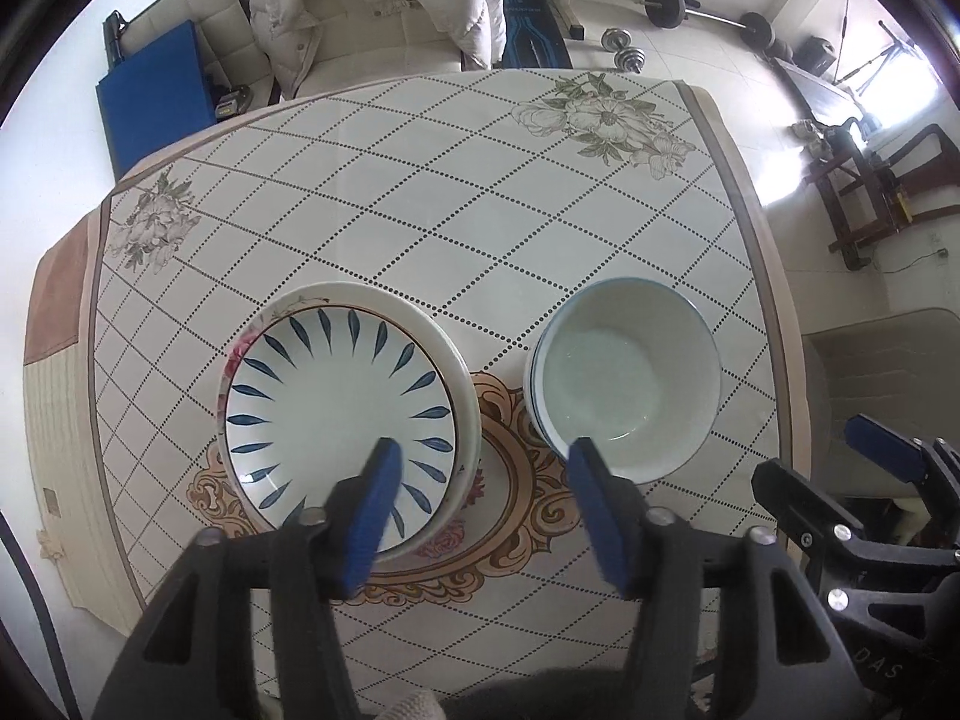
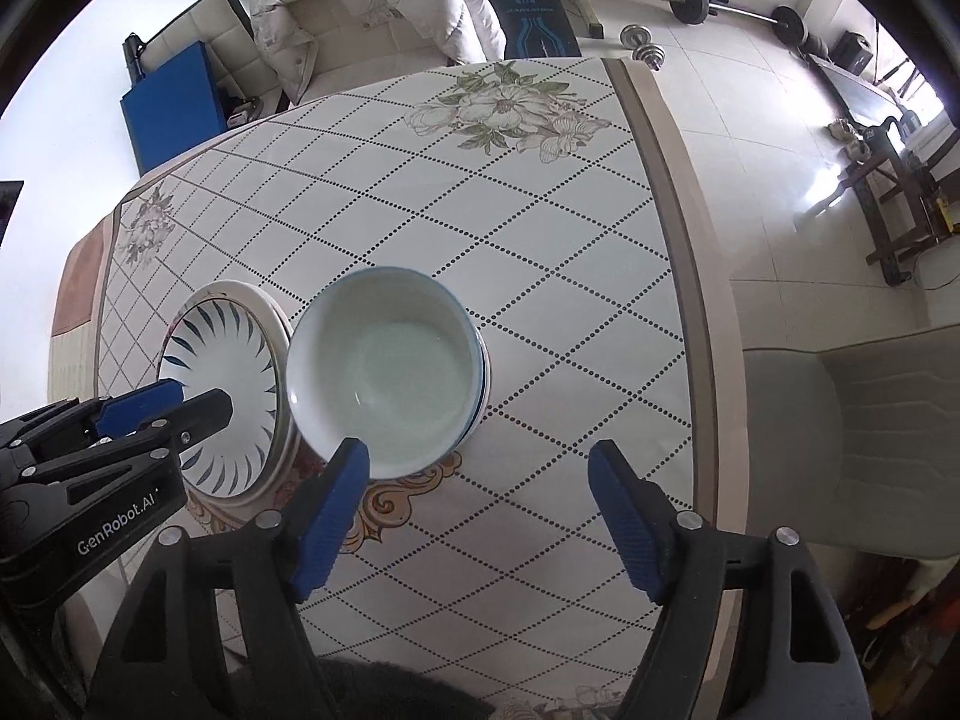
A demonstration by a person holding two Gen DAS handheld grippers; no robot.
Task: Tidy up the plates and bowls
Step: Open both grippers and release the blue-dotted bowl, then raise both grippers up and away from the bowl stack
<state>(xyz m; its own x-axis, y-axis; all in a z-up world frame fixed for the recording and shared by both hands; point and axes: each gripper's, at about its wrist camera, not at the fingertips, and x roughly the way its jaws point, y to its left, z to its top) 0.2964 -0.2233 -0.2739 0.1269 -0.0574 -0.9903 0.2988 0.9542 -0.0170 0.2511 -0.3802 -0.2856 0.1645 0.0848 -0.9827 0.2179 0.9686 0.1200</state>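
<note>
The counter (image 1: 420,192) is covered with a smooth glossy cloth printed with dotted diamond lines, grey flowers at the corners and an ornate golden medallion near the front. On it lies a stack of plates (image 1: 348,414): the top one is round, shallow and glazed white with dark blue leaf strokes around the rim, and under it a plate with pink flowers shows at the edge. Just beside it, to the right and not touching, stands a stack of bowls (image 1: 624,378), deep, round, pale and shiny, with thin blue rim lines. The left hand-held gripper (image 1: 480,504) hangs above the front of the counter with its ribbed blue pads (image 1: 369,522) spread apart and nothing between them. The right hand-held gripper (image 2: 480,516) is also spread wide and empty, above the cloth in front of the bowls. The right view shows the bowls overlapping the plates and the grey chair (image 2: 852,438) at the counter's side; the left view shows both stacks clearly apart. Behind the counter are a padded white jacket (image 1: 372,0), a blue mat (image 1: 162,96) and a barbell (image 1: 708,12) on the tiled floor.
</note>
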